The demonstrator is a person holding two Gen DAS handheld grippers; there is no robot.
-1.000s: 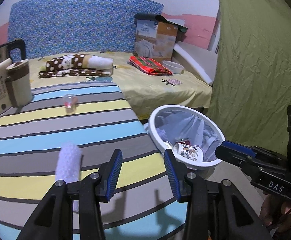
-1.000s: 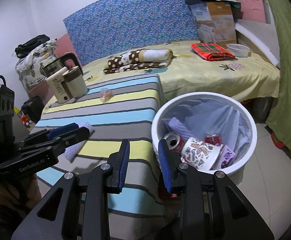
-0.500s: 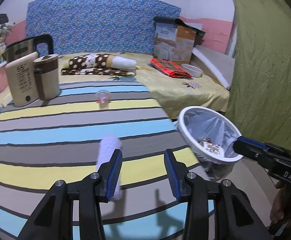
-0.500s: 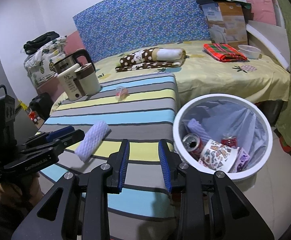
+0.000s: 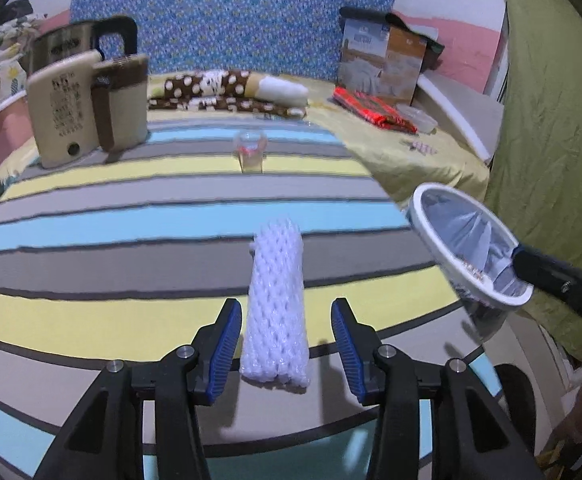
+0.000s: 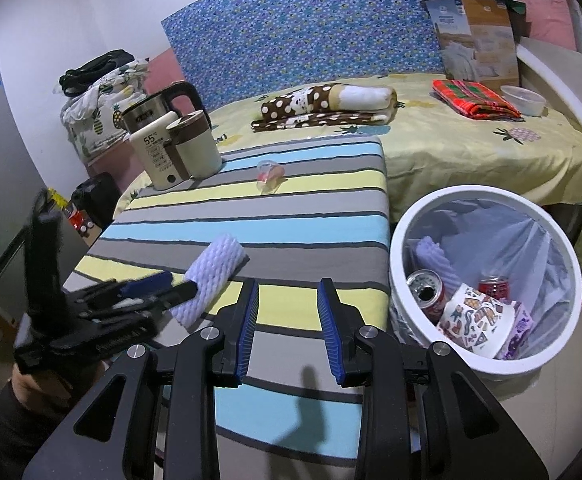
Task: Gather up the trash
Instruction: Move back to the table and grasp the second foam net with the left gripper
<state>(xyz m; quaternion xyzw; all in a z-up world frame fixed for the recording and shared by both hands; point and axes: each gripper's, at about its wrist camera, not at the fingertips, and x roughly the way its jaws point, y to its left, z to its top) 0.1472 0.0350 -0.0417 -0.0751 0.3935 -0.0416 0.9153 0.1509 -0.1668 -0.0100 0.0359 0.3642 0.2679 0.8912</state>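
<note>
The left gripper (image 5: 287, 340) hangs over a table covered in a striped cloth (image 5: 131, 240) of grey, yellow and pale blue bands edged with thin dark lines. Its jaws are opening, and the near end of a white foam net sleeve (image 5: 277, 304) lies between the 2 ribbed blue pads (image 5: 223, 350); neither pad presses on it, with a gap showing on both sides. The sleeve is a soft tube with a diamond mesh surface, lying flat on the cloth with its long axis running away from the gripper. Farther back on the cloth a small clear plastic cup (image 5: 251, 152) stands alone, and at the rear left corner sit a cream boxy kettle (image 5: 87, 108) with a brown band and a steel kettle (image 5: 67, 42) with a black handle. From the right wrist view, the right gripper (image 6: 287, 328) hovers above the table's near edge with its jaws apart and nothing between them. To its right, on the floor just beside the table, stands a round white bin (image 6: 487, 364) lined with a thin translucent bag; inside lie 2 red cans, a patterned paper cup (image 6: 475, 326) and another foam sleeve. Behind the table is a bed with a yellow sheet (image 6: 471, 148), a folded brown polka-dot blanket (image 6: 323, 106) and a blue patterned headboard (image 6: 311, 36).
</note>
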